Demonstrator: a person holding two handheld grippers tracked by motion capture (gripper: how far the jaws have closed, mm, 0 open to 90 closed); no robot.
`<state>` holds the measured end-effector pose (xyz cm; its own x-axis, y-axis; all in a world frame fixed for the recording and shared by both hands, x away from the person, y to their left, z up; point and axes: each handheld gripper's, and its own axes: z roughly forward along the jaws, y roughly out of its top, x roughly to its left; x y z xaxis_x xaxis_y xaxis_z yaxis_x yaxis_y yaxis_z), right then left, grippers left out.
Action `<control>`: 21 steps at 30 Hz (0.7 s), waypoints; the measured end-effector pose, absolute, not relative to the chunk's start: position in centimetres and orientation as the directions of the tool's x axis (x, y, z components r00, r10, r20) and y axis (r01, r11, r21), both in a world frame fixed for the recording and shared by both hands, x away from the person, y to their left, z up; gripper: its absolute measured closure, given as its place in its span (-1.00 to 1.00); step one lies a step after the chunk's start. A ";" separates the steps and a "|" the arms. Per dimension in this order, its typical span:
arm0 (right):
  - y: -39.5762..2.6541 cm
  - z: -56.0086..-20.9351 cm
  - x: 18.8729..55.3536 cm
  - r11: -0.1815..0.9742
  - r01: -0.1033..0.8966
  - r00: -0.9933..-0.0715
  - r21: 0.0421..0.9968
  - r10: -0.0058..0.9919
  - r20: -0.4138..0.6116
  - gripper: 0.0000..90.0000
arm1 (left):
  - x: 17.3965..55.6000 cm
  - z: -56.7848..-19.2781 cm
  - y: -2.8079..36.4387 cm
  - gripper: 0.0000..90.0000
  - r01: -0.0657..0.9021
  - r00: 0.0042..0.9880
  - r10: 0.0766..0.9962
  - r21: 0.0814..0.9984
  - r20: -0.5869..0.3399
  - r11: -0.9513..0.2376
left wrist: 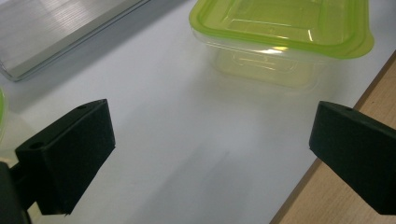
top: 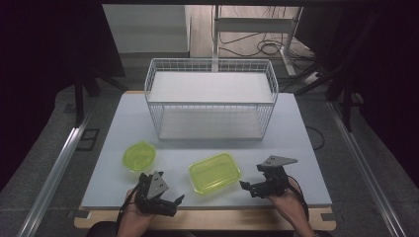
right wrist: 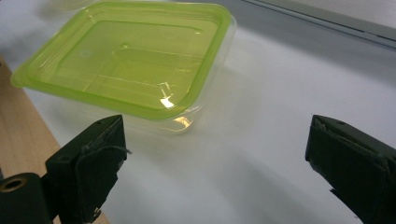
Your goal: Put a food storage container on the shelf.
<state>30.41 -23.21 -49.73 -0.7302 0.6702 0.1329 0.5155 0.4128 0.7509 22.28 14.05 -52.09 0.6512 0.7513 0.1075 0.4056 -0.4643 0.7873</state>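
Observation:
A clear rectangular container with a lime-green lid (top: 214, 173) sits on the white tabletop near the front edge, between my two grippers. My left gripper (top: 174, 202) rests at the front left, its jaws wide apart and empty. In the left gripper view the container (left wrist: 280, 32) lies ahead of the left gripper (left wrist: 212, 149), apart from it. My right gripper (top: 247, 188) stands open to the right of the container. In the right gripper view the container (right wrist: 135, 56) lies ahead and to the left of the right gripper (right wrist: 219, 163), untouched. A round green bowl (top: 139, 156) sits left of the container.
A white wire rack (top: 212, 98) with two shelves stands at the back middle of the white table (top: 296, 148). The table's wooden front edge (top: 222, 219) runs just behind both hands. The rack's lower shelf (left wrist: 56, 28) lies far left in the left gripper view.

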 end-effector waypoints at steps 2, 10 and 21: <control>-23.2 -49.8 30.8 0.394 0.556 -0.696 0.732 0.702 0.150 -0.91 | 22.3 -52.1 14.0 -1.00 0.402 0.653 0.749 0.784 0.117 -0.473; -23.1 -48.7 32.3 0.354 0.610 -0.682 0.709 0.690 0.242 -0.51 | 22.5 -52.2 14.0 -1.00 0.407 0.650 0.751 0.782 0.115 -0.472; -21.2 -49.4 36.8 0.329 0.727 -0.653 0.603 0.604 0.458 0.23 | 22.7 -52.2 14.4 -1.00 0.429 0.645 0.759 0.779 0.090 -0.457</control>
